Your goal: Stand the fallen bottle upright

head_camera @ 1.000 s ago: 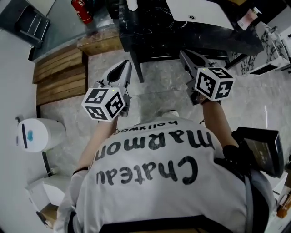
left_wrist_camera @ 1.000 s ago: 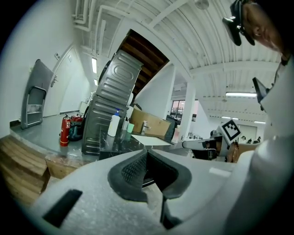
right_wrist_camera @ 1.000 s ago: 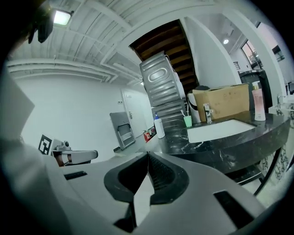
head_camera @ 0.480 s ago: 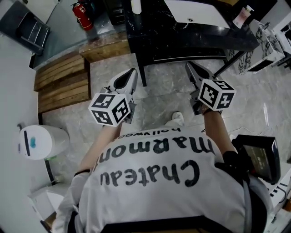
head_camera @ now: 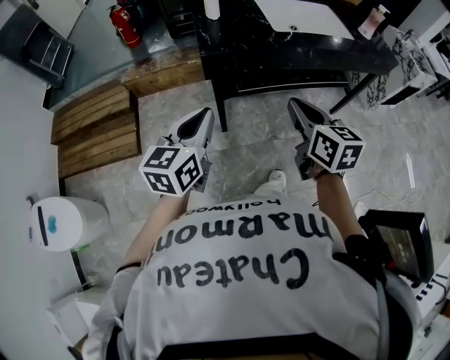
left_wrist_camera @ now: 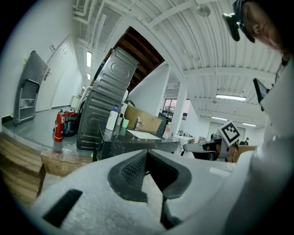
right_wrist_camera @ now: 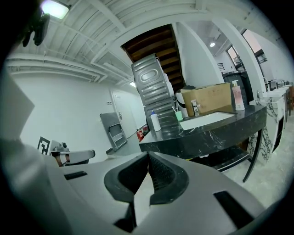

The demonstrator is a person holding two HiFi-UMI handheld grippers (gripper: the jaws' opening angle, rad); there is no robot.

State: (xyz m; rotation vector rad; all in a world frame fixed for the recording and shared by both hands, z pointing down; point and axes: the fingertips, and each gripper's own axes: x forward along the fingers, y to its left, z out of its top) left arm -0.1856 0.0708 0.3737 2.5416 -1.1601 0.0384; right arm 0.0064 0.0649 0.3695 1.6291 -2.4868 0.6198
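No fallen bottle shows in any view. A white bottle with a blue cap (left_wrist_camera: 111, 120) (right_wrist_camera: 155, 121) stands upright on the black marble counter (head_camera: 295, 53), and a pink bottle (right_wrist_camera: 236, 97) stands at the counter's right end. My left gripper (head_camera: 204, 114) (left_wrist_camera: 147, 151) and right gripper (head_camera: 294, 105) (right_wrist_camera: 148, 153) are held side by side in front of the person's chest. Both point toward the counter, well short of it. On each, the jaws are shut with nothing between them.
A white sink basin (head_camera: 302, 14), a green cup (right_wrist_camera: 178, 115), a cardboard box (right_wrist_camera: 209, 98) and a ribbed metal cabinet (left_wrist_camera: 103, 105) are on the counter. Wooden steps (head_camera: 95, 130) and a red fire extinguisher (head_camera: 125, 15) lie to the left. A white bin (head_camera: 63, 219) stands at lower left.
Both grippers have shifted a little toward the counter and sunk slightly. They stay shut and hold nothing.
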